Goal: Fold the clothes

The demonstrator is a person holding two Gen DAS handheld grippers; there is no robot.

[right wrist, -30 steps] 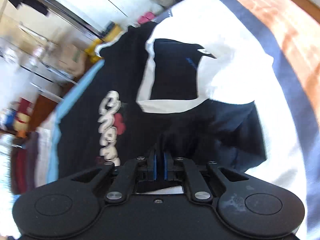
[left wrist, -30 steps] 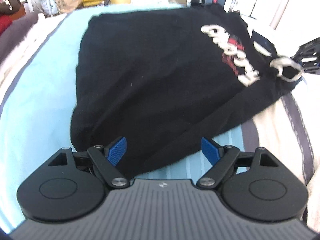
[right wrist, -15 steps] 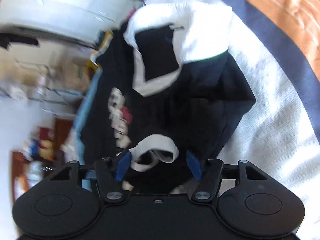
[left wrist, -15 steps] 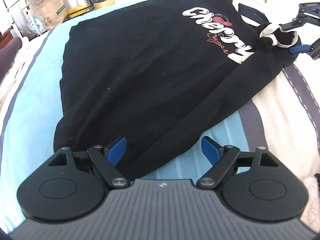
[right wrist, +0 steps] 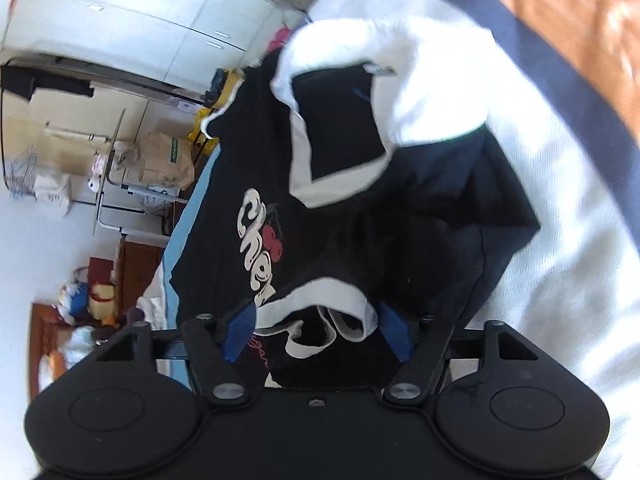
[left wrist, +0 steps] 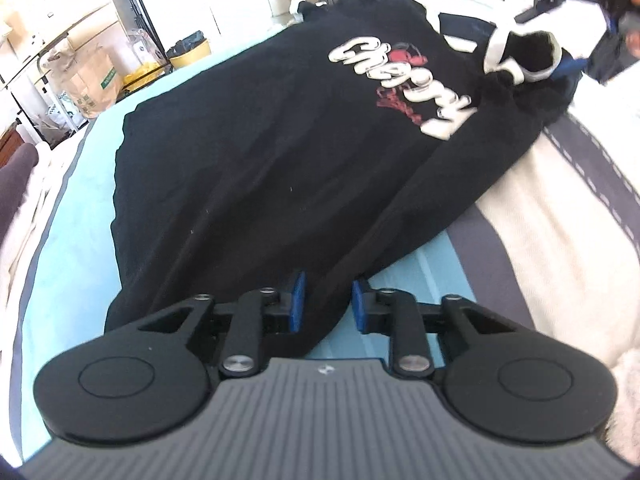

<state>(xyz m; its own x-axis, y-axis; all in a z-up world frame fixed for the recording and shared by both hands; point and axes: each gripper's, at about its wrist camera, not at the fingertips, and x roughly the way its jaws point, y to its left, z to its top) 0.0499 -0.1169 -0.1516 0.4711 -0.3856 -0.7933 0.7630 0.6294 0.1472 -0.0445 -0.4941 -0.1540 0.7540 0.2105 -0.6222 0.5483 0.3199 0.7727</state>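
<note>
A black T-shirt (left wrist: 260, 168) with white and red lettering (left wrist: 404, 76) lies spread on the bed. My left gripper (left wrist: 326, 300) has its jaws drawn close around the shirt's near hem, with black cloth between the blue pads. My right gripper (right wrist: 318, 330) is open at the far end of the shirt, its blue pads either side of the white-edged sleeve cuff (right wrist: 320, 304). The shirt (right wrist: 400, 220) fills the middle of the right wrist view. The cuff also shows in the left wrist view (left wrist: 520, 52).
The bed has a light blue sheet (left wrist: 68, 248) and a cream blanket with dark stripes (left wrist: 560, 216). A white and navy garment (right wrist: 420, 92) lies by the shirt's far end. Paper bags (left wrist: 88, 80), a yellow bin (left wrist: 192, 50) and shelves stand beyond the bed.
My left gripper's jaws have closed in on the shirt's near hem. My right gripper opened from shut and now has the sleeve cuff between its pads.
</note>
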